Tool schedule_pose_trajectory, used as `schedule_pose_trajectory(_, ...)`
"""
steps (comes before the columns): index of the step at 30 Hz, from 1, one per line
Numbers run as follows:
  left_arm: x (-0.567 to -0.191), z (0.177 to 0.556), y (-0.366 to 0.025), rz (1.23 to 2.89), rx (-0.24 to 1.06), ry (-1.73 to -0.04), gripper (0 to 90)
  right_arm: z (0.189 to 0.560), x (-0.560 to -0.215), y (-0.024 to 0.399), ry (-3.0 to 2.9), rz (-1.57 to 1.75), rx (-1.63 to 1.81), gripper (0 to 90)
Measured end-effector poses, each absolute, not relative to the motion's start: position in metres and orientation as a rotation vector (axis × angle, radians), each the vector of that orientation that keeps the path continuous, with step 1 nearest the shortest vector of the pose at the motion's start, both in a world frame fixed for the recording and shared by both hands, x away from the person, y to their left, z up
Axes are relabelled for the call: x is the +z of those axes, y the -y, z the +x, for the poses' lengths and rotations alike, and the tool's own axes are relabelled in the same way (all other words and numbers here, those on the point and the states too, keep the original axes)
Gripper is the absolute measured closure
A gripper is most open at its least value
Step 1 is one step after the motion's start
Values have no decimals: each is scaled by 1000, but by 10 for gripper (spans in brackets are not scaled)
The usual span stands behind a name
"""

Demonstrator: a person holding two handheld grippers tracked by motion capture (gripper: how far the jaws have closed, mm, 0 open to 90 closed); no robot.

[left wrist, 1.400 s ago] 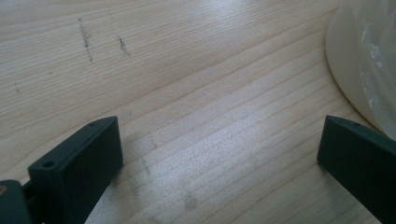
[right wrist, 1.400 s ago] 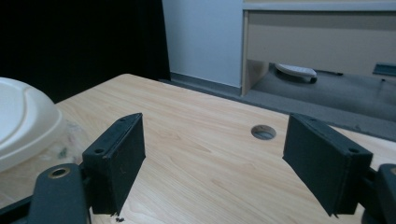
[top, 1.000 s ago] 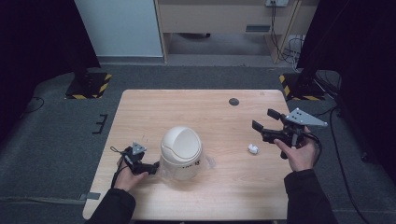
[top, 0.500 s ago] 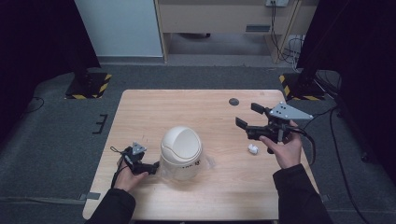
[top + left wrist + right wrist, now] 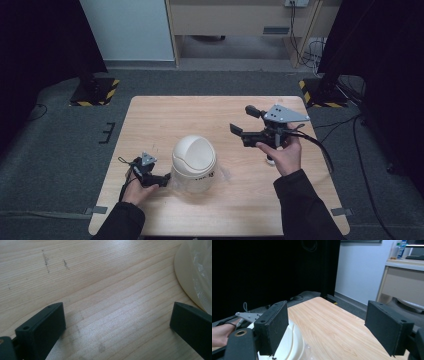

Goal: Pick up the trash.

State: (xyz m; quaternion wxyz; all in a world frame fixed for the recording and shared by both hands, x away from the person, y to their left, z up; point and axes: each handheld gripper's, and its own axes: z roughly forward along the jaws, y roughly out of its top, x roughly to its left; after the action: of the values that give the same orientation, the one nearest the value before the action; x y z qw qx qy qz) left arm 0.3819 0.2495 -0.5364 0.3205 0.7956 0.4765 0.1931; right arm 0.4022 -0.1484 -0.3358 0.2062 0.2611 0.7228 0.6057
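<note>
A cream domed bin stands on the wooden table, near its front middle. My left gripper lies low on the table just left of the bin's base. In the left gripper view that gripper is open over bare wood, with the bin's rim at the right. My right gripper is held up in the air right of the bin, jaws pointing left and open. In the right gripper view it holds nothing, and the bin's dome sits low beyond the left jaw.
A small white object lies on the table, partly hidden under the right hand. Across the table the right gripper view shows the left hand. Black stands with striped bases are on the floor behind the table.
My right gripper has moved left and risen, away from the small white object and toward the bin. The left gripper and the bin have stayed put.
</note>
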Motion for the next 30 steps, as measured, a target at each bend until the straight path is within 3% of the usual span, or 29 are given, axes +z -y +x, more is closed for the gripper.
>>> schedule_pose_trajectory(30,-536,382,-250,2091,507,-1252,0,399,-397,86,-2260,698,1551,228)
